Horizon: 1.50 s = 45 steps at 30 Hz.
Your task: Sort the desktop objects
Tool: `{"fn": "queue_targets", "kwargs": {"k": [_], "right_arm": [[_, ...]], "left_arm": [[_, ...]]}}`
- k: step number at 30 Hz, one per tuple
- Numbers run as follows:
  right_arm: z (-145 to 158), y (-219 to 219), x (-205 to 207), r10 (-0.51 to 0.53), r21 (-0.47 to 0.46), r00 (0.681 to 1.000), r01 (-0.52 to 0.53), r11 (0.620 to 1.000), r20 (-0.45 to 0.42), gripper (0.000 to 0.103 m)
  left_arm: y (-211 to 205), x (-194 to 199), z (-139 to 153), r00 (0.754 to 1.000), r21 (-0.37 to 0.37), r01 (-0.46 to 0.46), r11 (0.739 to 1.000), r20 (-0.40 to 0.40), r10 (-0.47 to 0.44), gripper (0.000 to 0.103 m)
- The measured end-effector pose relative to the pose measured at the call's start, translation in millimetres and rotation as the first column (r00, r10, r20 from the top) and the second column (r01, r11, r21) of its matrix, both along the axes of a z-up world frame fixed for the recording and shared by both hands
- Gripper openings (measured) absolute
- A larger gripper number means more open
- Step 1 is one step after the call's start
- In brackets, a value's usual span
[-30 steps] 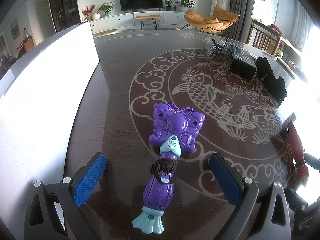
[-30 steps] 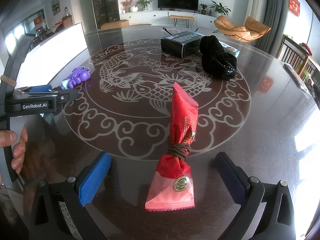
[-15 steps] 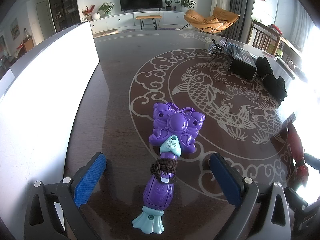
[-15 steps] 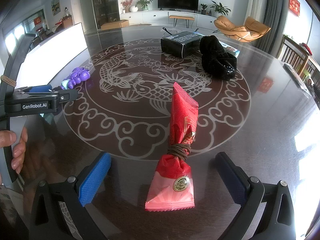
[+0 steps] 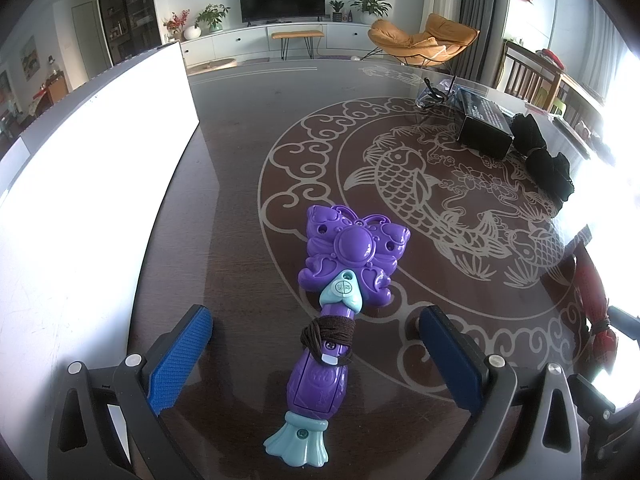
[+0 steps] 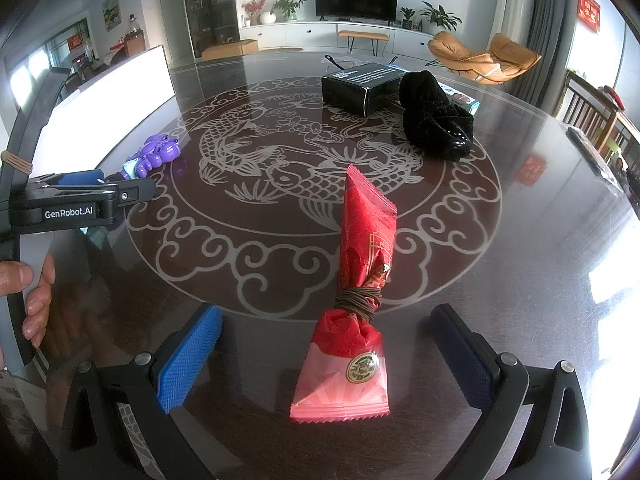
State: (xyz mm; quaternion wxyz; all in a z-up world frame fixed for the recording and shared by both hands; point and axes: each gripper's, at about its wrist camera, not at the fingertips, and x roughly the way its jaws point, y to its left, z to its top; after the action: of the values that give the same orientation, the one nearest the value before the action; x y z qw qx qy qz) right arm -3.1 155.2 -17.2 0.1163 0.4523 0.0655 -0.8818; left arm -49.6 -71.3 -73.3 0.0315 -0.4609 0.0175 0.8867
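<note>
Straddling the purple toy [image 5: 340, 312], the left tool [image 5: 316, 356] gapes wide; right tool [image 6: 324, 356], equally spread, brackets the red packet [image 6: 356, 312] at 12 o'clock, both apparently poised for grasping.

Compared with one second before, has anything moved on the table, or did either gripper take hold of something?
Nothing visibly changed. The purple toy wand lies between the open jaws of the left gripper, and the red snack packet between those of the right gripper, as before.
</note>
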Motion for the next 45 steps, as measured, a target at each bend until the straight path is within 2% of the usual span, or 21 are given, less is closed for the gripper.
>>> {"fn": "queue_targets", "kwargs": {"k": [45], "right_arm": [[-0.2,-0.4,-0.2,-0.003,0.002,1.000,0.003,1.000,-0.001,0.103]], "left_arm": [[-1.2,0.2,0.5,1.000,0.005,0.009,1.000,0.004,-0.009,0.103]]}}
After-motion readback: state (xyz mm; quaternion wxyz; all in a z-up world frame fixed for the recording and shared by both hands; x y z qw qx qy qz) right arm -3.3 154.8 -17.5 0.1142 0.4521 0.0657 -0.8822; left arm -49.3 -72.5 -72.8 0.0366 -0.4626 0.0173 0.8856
